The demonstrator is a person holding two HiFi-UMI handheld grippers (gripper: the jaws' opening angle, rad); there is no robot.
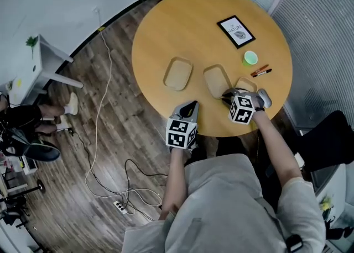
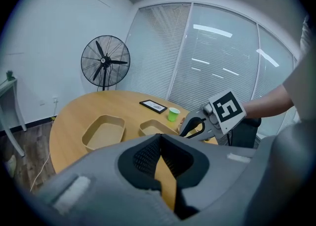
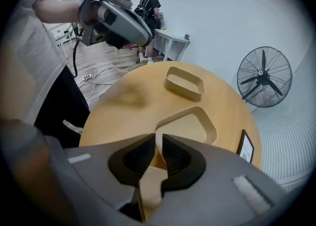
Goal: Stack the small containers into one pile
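Pointed steeply down, the right gripper (image 3: 159,138) has its jaws slightly apart astride the pale wall of the nearest small container (image 1: 248,84), and the pads are not visibly biting. Just beyond its tips lies the middle container (image 3: 190,124). Farther ahead, standing apart, is the far container (image 3: 185,82). All three sit open side up on the round table (image 1: 166,25), none yet stacked. Off to its side the left gripper (image 2: 160,138), jaws pressed together and empty, hovers at the table's near edge. The step in hand looks to be taking the first container by its rim. Next comes a firm pinch on that wall, a lift, and a level set-down into the neighbour ahead.
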